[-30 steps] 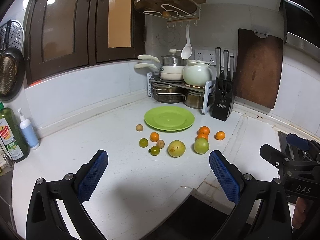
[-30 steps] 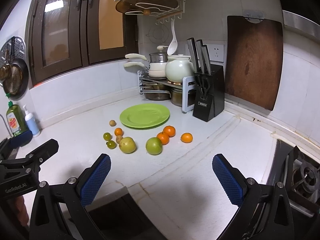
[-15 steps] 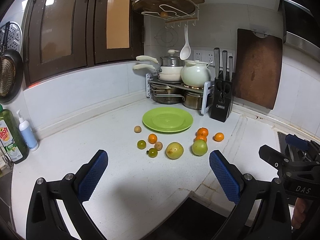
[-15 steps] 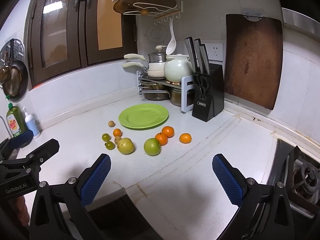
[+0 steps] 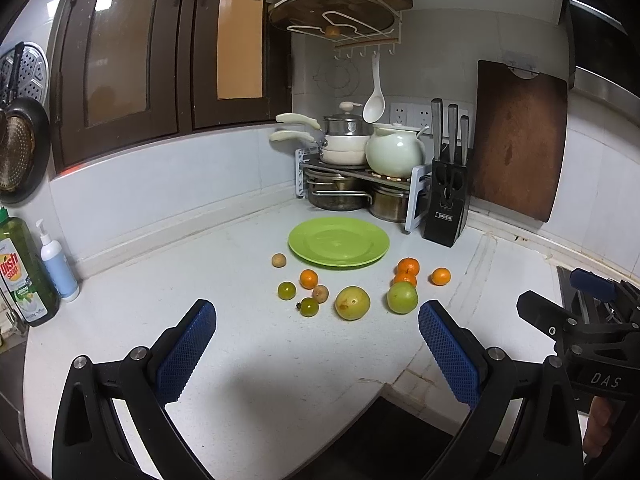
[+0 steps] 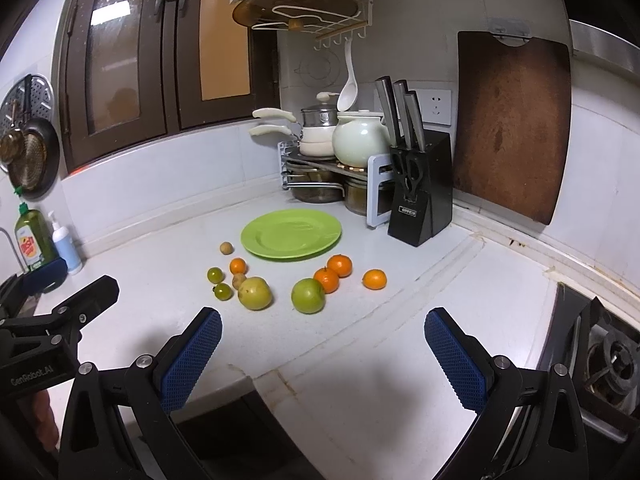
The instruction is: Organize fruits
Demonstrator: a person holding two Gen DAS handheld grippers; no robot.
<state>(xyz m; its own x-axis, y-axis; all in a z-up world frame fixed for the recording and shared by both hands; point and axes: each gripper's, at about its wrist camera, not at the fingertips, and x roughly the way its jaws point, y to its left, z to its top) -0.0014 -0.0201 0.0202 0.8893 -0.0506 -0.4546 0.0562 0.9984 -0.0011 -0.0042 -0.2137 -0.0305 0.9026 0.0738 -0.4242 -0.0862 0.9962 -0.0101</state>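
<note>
Green plate is sitting bare while every fruit, oranges and green apple included, is lying loose on the counter just before it (nothing sorted yet), left gripper and right gripper both hovering wide open, empty.

A home kitchen is showing here: dark brown glass-fronted wall cabinets are hanging over a white corner countertop, stacked steel and cream pots are sitting on a small metal rack, a black knife block is standing beside a brown wooden cutting board, and a gas burner is lying at the right.
</note>
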